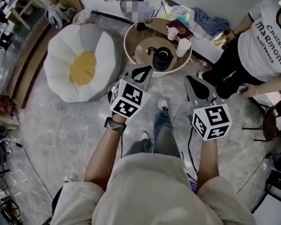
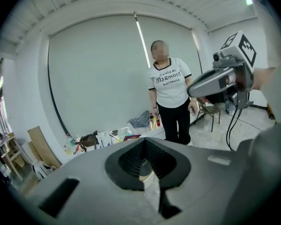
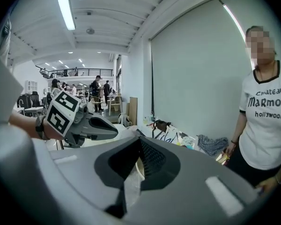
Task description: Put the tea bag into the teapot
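A black teapot [image 1: 161, 58] stands on the round wooden table [image 1: 131, 41] ahead of me, with two white cups [image 1: 183, 47] beside it. I cannot make out a tea bag in any view. My left gripper [image 1: 141, 72] hangs just short of the table's near rim, its jaws shut and empty [image 2: 147, 172]. My right gripper [image 1: 196, 86] is held to the right of it, further from the table; its jaws [image 3: 133, 172] meet with nothing between them. Each gripper shows in the other's view: the right gripper [image 2: 189, 92], the left gripper [image 3: 114, 129].
A red book [image 1: 180, 29] lies at the table's far side. A big egg-shaped beanbag [image 1: 82, 62] sits on the floor to the left. A person in a white T-shirt [image 1: 262, 46] stands at the right, near a chair [image 1: 276, 121]. Clutter lines the far wall.
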Available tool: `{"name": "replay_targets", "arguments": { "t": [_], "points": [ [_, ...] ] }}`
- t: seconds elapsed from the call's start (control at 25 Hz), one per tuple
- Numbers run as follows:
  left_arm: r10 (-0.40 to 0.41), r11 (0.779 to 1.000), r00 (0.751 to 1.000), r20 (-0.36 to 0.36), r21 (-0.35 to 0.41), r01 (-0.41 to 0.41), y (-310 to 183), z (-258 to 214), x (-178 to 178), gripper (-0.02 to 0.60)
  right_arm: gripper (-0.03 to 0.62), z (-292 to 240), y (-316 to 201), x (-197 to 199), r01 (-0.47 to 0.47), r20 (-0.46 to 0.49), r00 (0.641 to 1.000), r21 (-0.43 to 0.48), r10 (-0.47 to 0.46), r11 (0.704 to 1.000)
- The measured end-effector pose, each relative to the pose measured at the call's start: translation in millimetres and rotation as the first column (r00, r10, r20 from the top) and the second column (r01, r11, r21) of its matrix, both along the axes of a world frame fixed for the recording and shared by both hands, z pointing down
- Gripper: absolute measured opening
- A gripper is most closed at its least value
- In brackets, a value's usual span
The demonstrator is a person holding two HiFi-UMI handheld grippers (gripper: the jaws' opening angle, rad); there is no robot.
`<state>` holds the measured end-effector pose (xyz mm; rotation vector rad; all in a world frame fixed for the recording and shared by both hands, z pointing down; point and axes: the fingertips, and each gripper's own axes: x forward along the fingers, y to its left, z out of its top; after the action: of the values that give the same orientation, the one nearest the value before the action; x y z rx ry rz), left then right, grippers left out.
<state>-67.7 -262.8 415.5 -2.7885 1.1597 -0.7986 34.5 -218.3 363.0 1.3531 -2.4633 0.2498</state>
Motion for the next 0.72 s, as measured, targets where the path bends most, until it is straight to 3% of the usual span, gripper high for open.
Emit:
{"name": "replay_targets", "arguments": {
  "t": [0.4,0.72],
  "points": [
    [-0.001,0.998,0.995,-0.104,0.058,0.007,79.0,-56.3,-27.6,0.006,0.009,-51.0,75.7,-13.1,-0.044,0.005,0.999,0.076,0.044,0.996],
    [0.006,0.988,0.986,-0.164,0.153,0.019,107.1,-111.1,-30.0,0.006,0.009,-90.9,104.7,-11.5,-0.047,0.017,0.999,0.140,0.045,0.989]
  ]
}}
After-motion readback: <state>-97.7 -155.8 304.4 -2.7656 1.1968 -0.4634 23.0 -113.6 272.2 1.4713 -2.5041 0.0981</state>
